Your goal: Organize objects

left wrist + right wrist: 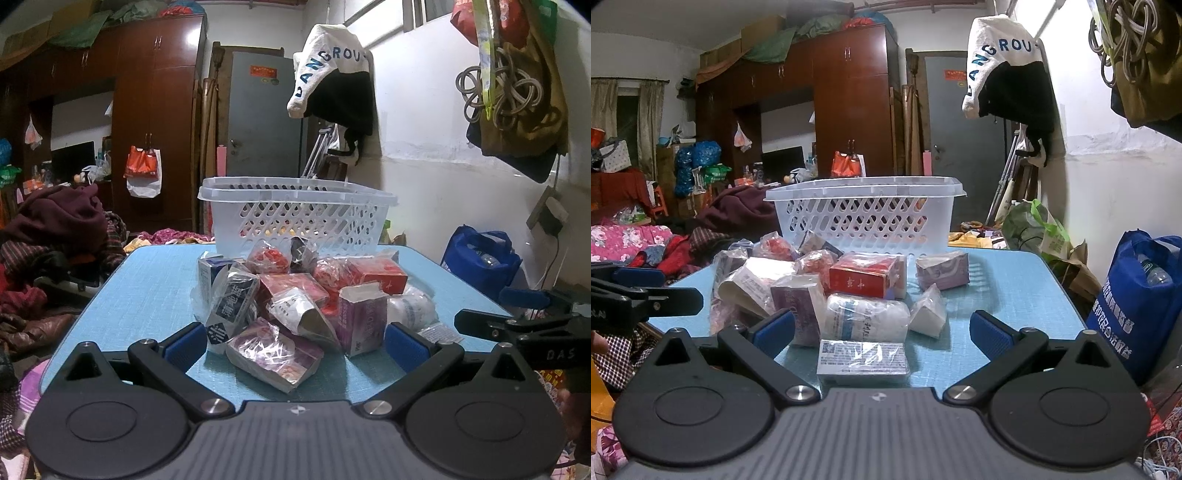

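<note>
With both the left gripper [293, 341] and right gripper [882, 332] jaws released, the light, slippery film-wrapped cardboard boxes [863, 357] heaped on the blue surface [1004, 295] before the white perforated plastic basket [864, 218] are best gripped across their stiff flat sides.

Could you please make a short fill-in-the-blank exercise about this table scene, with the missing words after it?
1. The white basket stands at the ____ end of the blue table, behind the pile.
2. Both the left tool and the right tool are ____, holding nothing.
3. The box with white characters in the pile is ____ in colour.
4. The packets are wrapped in clear ____.

Missing words: far; open; red; plastic
</note>
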A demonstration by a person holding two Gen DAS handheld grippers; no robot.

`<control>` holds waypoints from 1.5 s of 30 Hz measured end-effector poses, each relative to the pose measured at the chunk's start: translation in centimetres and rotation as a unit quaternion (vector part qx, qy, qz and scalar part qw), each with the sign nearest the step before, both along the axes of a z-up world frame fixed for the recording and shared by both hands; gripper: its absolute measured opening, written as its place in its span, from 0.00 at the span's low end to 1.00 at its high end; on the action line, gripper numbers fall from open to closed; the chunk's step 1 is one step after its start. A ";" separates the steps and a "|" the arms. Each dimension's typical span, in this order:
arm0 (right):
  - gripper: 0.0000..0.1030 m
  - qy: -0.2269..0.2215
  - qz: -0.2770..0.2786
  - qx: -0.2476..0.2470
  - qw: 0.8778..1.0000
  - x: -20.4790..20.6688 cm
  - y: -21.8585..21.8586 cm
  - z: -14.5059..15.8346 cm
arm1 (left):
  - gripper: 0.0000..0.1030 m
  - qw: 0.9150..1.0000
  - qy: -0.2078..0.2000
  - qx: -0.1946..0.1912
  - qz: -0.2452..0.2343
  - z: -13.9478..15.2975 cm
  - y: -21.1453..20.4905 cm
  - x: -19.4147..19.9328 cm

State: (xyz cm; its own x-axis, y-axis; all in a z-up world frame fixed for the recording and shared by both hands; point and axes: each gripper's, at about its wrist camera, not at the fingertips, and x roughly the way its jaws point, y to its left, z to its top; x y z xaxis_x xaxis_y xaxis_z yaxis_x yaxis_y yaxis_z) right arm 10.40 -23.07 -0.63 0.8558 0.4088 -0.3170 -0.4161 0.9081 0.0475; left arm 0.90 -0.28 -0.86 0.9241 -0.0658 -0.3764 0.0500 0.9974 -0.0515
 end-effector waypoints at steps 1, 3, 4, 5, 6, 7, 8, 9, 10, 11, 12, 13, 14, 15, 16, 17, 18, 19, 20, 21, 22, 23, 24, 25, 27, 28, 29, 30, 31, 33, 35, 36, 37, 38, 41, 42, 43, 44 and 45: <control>1.00 0.000 0.001 0.001 1.000 0.0 0.0 0.0 | 1.00 1.000 0.000 0.000 0.000 0.0 0.0 0.0; 1.00 0.001 0.002 0.001 1.000 0.0 0.0 -0.1 | 1.00 1.000 -0.001 0.001 0.001 0.0 0.0 0.0; 1.00 0.001 0.003 0.001 1.000 0.0 0.0 -0.1 | 1.00 1.000 0.000 0.001 0.000 0.0 0.0 0.0; 1.00 0.000 0.004 0.001 1.000 0.0 0.0 -0.1 | 1.00 1.000 0.000 0.001 0.000 0.0 -0.1 0.0; 1.00 0.000 0.004 0.002 1.000 0.0 0.0 -0.1 | 1.00 1.000 0.001 0.002 0.000 0.0 -0.1 0.1; 1.00 0.000 0.004 0.001 1.000 0.0 0.0 -0.1 | 1.00 1.000 0.001 0.002 -0.001 -0.1 -0.1 0.0; 1.00 0.001 0.003 0.001 1.000 0.0 0.0 -0.1 | 1.00 1.000 0.001 0.002 -0.001 -0.1 -0.1 0.0; 1.00 0.001 0.003 0.001 1.000 0.1 0.0 -0.1 | 1.00 1.000 0.001 0.002 -0.001 -0.1 -0.1 0.0; 1.00 0.001 0.003 0.002 1.000 0.1 0.0 -0.2 | 1.00 1.000 0.001 0.002 -0.001 -0.1 -0.1 0.0; 1.00 0.001 0.003 0.001 1.000 0.1 0.0 -0.2 | 1.00 1.000 0.001 0.002 -0.001 -0.1 -0.1 0.0; 1.00 0.001 0.003 0.001 1.000 0.1 -0.1 -0.2 | 1.00 1.000 0.001 0.002 -0.001 -0.1 -0.1 0.0; 1.00 0.002 0.003 0.001 1.000 0.1 -0.1 -0.2 | 1.00 1.000 0.001 0.002 -0.001 -0.1 -0.1 0.0; 1.00 0.001 0.003 0.002 1.000 0.1 -0.1 -0.2 | 1.00 1.000 0.001 0.003 -0.001 -0.1 -0.1 0.0; 1.00 0.002 0.003 0.002 1.000 0.1 -0.2 -0.2 | 1.00 1.000 0.001 0.002 -0.001 -0.1 -0.1 0.0; 1.00 0.001 0.003 0.002 1.000 0.1 -0.2 -0.2 | 1.00 1.000 0.002 0.002 -0.002 -0.1 -0.1 0.0; 1.00 0.001 0.003 0.001 1.000 0.1 -0.2 -0.2 | 1.00 1.000 0.002 0.003 -0.002 -0.1 -0.1 0.0; 1.00 0.002 0.003 0.002 1.000 0.1 -0.2 -0.2 | 1.00 1.000 0.003 0.003 -0.003 -0.2 -0.2 0.0; 1.00 0.002 0.003 0.002 1.000 0.1 -0.2 -0.2 | 1.00 1.000 0.003 0.003 -0.003 -0.2 -0.2 0.1; 1.00 0.002 0.003 0.002 1.000 0.1 -0.2 -0.2 | 1.00 1.000 0.003 0.003 -0.003 -0.2 -0.2 0.0; 1.00 0.002 0.003 0.002 1.000 0.2 -0.2 -0.2 | 1.00 1.000 0.003 0.003 -0.003 -0.2 -0.2 0.0; 1.00 0.002 0.002 0.002 1.000 0.2 -0.2 -0.3 | 1.00 1.000 0.003 0.003 -0.003 -0.2 -0.2 0.0; 1.00 0.003 0.002 0.002 1.000 0.2 -0.2 -0.3 | 1.00 1.000 0.003 0.003 -0.003 -0.2 -0.2 0.0; 1.00 0.003 0.001 0.002 1.000 0.3 -0.3 -0.3 | 1.00 1.000 0.003 0.002 -0.003 -0.2 -0.2 0.0; 1.00 0.003 0.002 0.002 1.000 0.3 -0.3 -0.3 | 1.00 1.000 0.003 0.002 -0.003 -0.2 -0.2 0.0; 1.00 0.003 0.001 0.002 1.000 0.3 -0.3 -0.3 | 1.00 1.000 0.003 0.002 -0.003 -0.2 -0.2 0.0; 1.00 0.003 0.001 0.001 1.000 0.3 -0.3 -0.3 | 1.00 1.000 0.003 0.000 -0.004 -0.2 -0.1 0.0; 1.00 0.003 0.001 0.001 1.000 0.3 -0.3 -0.3 | 1.00 1.000 0.004 -0.001 -0.005 -0.2 -0.1 0.0; 1.00 0.003 0.001 0.001 1.000 0.3 -0.2 -0.3 | 1.00 1.000 0.004 0.000 -0.005 -0.2 -0.1 0.0; 1.00 0.003 0.000 0.001 1.000 0.3 -0.3 -0.3 | 1.00 1.000 0.004 0.002 -0.004 -0.2 -0.1 0.0; 1.00 0.003 -0.002 0.000 1.000 0.4 -0.4 -0.4 | 1.00 1.000 0.004 0.001 -0.005 -0.3 -0.1 0.1; 1.00 0.004 -0.003 0.000 1.000 0.4 -0.4 -0.4 | 1.00 1.000 0.004 0.002 -0.004 -0.3 -0.1 0.0; 1.00 0.004 -0.003 0.000 1.000 0.4 -0.4 -0.4 | 1.00 1.000 0.004 0.002 -0.003 -0.3 -0.1 0.1; 1.00 0.004 -0.002 0.000 1.000 0.4 -0.4 -0.4 | 1.00 1.000 0.005 0.001 -0.004 -0.3 -0.1 0.1; 1.00 0.004 -0.002 0.000 1.000 0.4 -0.4 -0.5 | 1.00 1.000 0.006 0.001 -0.003 -0.3 0.0 0.1; 1.00 0.004 -0.001 0.000 1.000 0.4 -0.4 -0.5 | 1.00 1.000 0.006 0.002 -0.004 -0.3 0.0 0.1; 1.00 0.004 -0.001 -0.001 1.000 0.4 -0.4 -0.5 | 1.00 1.000 0.005 0.001 -0.003 -0.3 0.0 0.1; 1.00 0.004 -0.001 -0.001 1.000 0.4 -0.4 -0.5 | 1.00 1.000 0.005 0.001 -0.003 -0.3 0.0 0.1; 1.00 0.004 -0.001 -0.001 1.000 0.4 -0.3 -0.5 | 1.00 1.000 0.006 0.001 -0.003 -0.3 0.0 0.1; 1.00 0.004 -0.001 -0.001 1.000 0.4 -0.3 -0.5 | 1.00 1.000 0.006 0.001 -0.003 -0.3 0.0 0.2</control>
State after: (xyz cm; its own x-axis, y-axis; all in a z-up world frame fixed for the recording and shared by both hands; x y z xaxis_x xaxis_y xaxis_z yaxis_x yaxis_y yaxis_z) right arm 10.82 -23.36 -1.16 0.8536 0.4069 -0.3252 -0.4147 0.9087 0.0482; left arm 1.06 -0.30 -1.16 0.9191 -0.0701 -0.3878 0.0552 0.9973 -0.0493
